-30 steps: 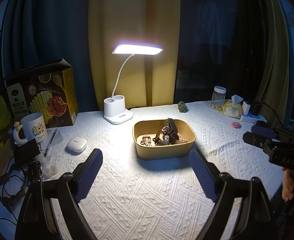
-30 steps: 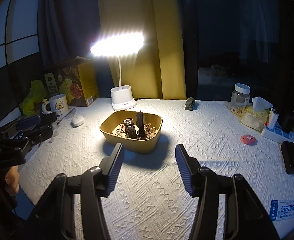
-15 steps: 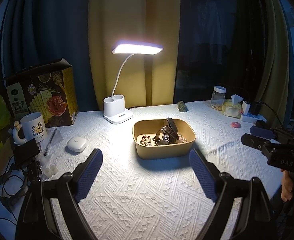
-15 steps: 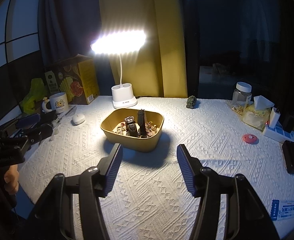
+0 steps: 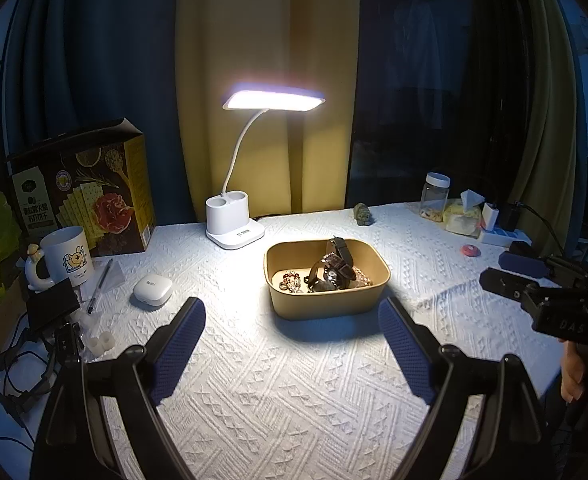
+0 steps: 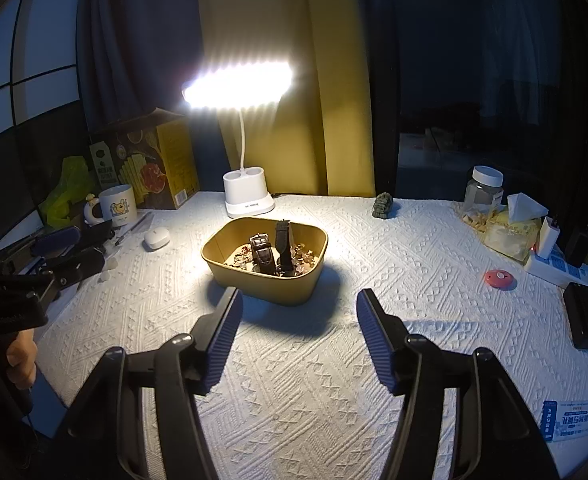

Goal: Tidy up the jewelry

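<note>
My left tongs (image 5: 292, 340): spread wide, nothing held, short of the tub.
My right tongs (image 6: 298, 334): likewise wide and bare.
Tan tub (image 5: 294, 304): mid-table; I'd steady its rim.
Watches (image 6: 272, 254): tangled among trinkets inside; I'd pinch one strap, lift slowly.

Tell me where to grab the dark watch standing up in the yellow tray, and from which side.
Grip the black watch by the upper part of its strap, which stands above the jewelry pile and near the tray rim. Probably come from above with the right gripper, jaws across the strap's thin faces; the tray walls block a low side approach.
</note>
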The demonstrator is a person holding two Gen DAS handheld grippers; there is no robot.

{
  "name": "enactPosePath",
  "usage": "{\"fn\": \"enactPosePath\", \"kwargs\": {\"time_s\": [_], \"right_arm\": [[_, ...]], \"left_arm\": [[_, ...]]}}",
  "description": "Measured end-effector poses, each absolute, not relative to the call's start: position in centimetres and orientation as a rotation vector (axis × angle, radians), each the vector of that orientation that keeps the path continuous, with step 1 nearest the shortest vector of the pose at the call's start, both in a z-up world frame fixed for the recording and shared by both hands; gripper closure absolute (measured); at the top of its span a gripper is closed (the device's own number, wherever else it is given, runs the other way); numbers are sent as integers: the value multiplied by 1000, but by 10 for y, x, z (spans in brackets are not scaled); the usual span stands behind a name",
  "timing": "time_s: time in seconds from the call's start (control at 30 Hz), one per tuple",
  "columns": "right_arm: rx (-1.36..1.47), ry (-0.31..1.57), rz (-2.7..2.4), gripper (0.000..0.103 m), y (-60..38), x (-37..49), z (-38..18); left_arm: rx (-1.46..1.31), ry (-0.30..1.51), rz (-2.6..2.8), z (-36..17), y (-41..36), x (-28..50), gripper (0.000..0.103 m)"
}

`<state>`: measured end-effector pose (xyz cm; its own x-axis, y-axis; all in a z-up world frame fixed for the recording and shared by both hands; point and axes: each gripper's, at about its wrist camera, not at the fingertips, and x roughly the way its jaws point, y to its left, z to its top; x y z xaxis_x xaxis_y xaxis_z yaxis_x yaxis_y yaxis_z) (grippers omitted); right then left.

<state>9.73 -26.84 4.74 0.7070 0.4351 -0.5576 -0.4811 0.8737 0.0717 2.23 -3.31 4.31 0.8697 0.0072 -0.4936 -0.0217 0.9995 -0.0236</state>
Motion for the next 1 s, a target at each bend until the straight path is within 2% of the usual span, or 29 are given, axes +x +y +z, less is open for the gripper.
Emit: {"fn": "enactPosePath", "kwargs": {"time_s": [1.0], "right_arm": [[-81,605,509,45,-268,100,45]], "left_arm": [[-19,520,9,47,-34,28,14]]}}
